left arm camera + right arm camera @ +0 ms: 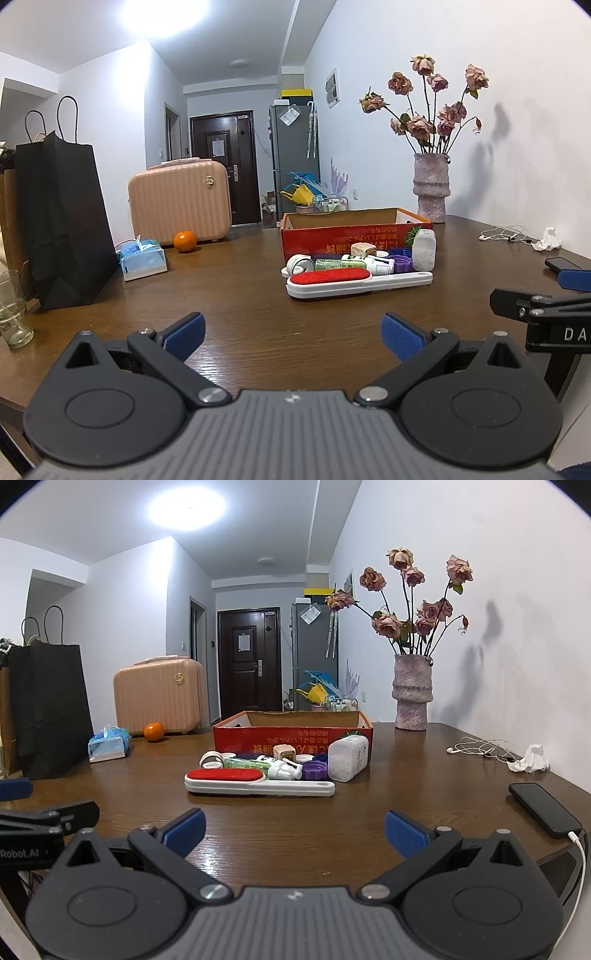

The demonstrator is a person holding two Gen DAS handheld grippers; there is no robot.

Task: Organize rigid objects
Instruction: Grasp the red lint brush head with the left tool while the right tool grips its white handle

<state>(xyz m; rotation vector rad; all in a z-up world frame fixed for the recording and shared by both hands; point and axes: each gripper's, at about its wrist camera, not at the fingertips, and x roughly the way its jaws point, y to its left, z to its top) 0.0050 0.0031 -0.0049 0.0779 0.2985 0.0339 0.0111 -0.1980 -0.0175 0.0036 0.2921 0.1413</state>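
A white lint brush with a red pad [328,277] [258,781] lies on the brown table in front of a red cardboard box [354,230] [291,734]. Between brush and box sit small items: a green tube [332,264] [243,763], purple lids [402,260] [314,770], a clear white container [424,249] [347,758], a tape roll [299,263] [211,759]. My left gripper [293,334] is open and empty, well short of the brush. My right gripper [294,830] is open and empty too, level with the left one.
A black paper bag [62,225] [48,709], a tissue pack [142,256] [108,744], an orange [184,240] [153,731] and a pink case [181,201] stand at the left. A vase of dried roses [431,188] [412,692], earphones [480,751] and a phone [543,808] are at the right. A glass [13,310] stands at the left edge.
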